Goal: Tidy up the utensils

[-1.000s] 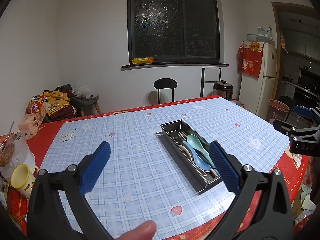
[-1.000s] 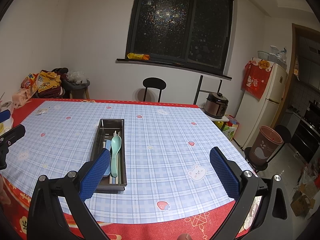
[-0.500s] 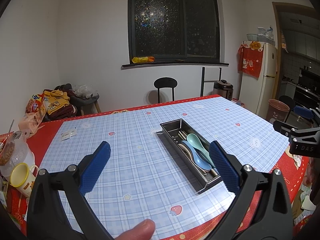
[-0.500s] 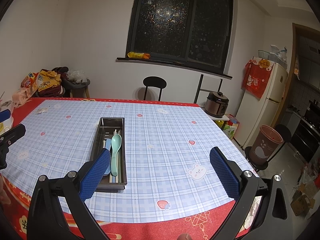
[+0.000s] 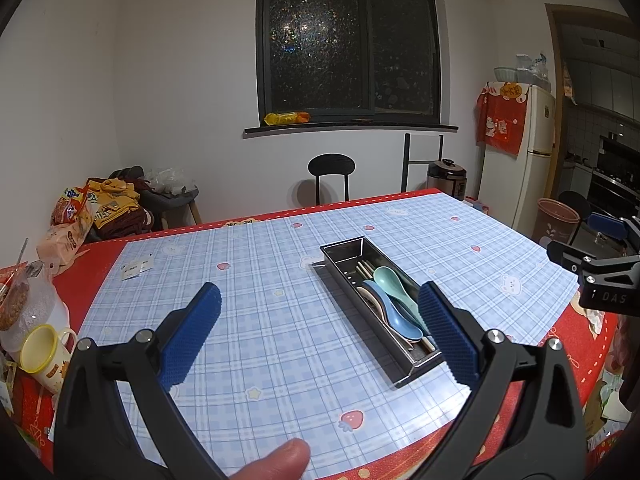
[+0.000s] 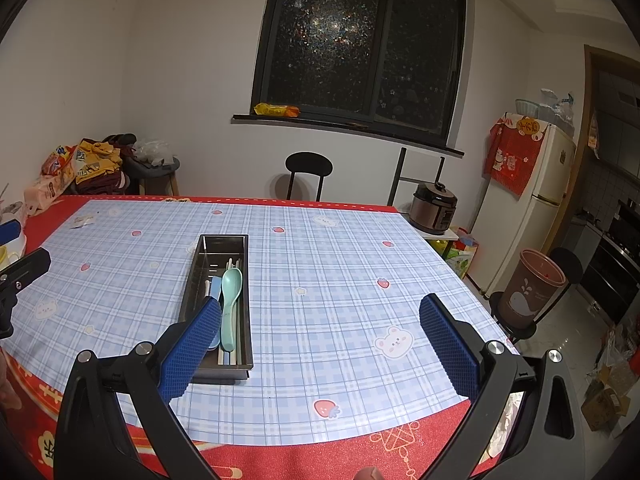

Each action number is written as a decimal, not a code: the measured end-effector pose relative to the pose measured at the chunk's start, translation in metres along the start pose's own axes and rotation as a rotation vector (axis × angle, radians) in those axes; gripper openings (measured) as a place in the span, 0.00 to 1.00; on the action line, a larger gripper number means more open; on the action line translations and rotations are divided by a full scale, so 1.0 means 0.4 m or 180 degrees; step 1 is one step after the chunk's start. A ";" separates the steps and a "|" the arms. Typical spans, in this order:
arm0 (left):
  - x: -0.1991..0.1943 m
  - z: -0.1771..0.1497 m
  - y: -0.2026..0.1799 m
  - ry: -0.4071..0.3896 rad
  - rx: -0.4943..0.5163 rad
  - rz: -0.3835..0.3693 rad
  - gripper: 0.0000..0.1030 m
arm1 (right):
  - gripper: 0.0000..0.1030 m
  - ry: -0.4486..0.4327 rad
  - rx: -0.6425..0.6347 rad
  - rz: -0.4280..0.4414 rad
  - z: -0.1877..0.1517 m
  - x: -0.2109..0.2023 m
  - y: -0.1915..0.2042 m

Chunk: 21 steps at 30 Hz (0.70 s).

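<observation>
A steel utensil tray (image 5: 340, 254) (image 6: 208, 256) lies on the blue plaid tablecloth. Inside it rest a mint green spoon (image 5: 394, 284) (image 6: 230, 300), a blue spoon (image 5: 394, 314), a beige spoon and chopsticks (image 5: 364, 270). My left gripper (image 5: 320, 326) is open and empty above the table, left of the tray. My right gripper (image 6: 320, 330) hovers open and empty too, with its left pad in front of the tray's near end. The right gripper's tip (image 5: 600, 268) shows at the right edge of the left wrist view.
A yellow mug (image 5: 42, 354) and a plastic container (image 5: 24, 304) stand at the table's left edge. A paper slip (image 5: 138, 270) lies at the far left. Behind the table are a black chair (image 6: 308, 172), a rice cooker (image 6: 434, 208), a fridge (image 6: 528, 200) and a brown bin (image 6: 532, 288).
</observation>
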<state>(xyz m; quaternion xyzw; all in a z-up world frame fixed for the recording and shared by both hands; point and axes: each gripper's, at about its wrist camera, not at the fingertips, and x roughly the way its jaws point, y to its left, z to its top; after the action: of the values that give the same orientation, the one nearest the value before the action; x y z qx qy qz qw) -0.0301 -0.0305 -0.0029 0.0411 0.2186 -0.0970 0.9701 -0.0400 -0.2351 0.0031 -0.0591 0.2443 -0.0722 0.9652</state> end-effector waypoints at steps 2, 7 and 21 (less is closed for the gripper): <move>0.000 -0.001 0.000 0.0004 -0.0003 0.0000 0.94 | 0.94 0.0001 0.0000 -0.0001 0.000 0.000 0.000; 0.001 -0.003 0.000 0.0001 -0.0009 -0.0003 0.94 | 0.94 0.0006 0.0003 0.0003 -0.001 0.001 -0.001; 0.000 -0.003 0.001 -0.0039 -0.0052 0.0094 0.94 | 0.94 -0.0003 0.0023 -0.0023 -0.001 0.005 -0.010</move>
<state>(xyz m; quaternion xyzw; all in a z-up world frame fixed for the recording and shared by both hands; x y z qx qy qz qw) -0.0305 -0.0299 -0.0038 0.0358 0.2128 -0.0810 0.9731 -0.0390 -0.2395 0.0023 -0.0565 0.2433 -0.0765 0.9653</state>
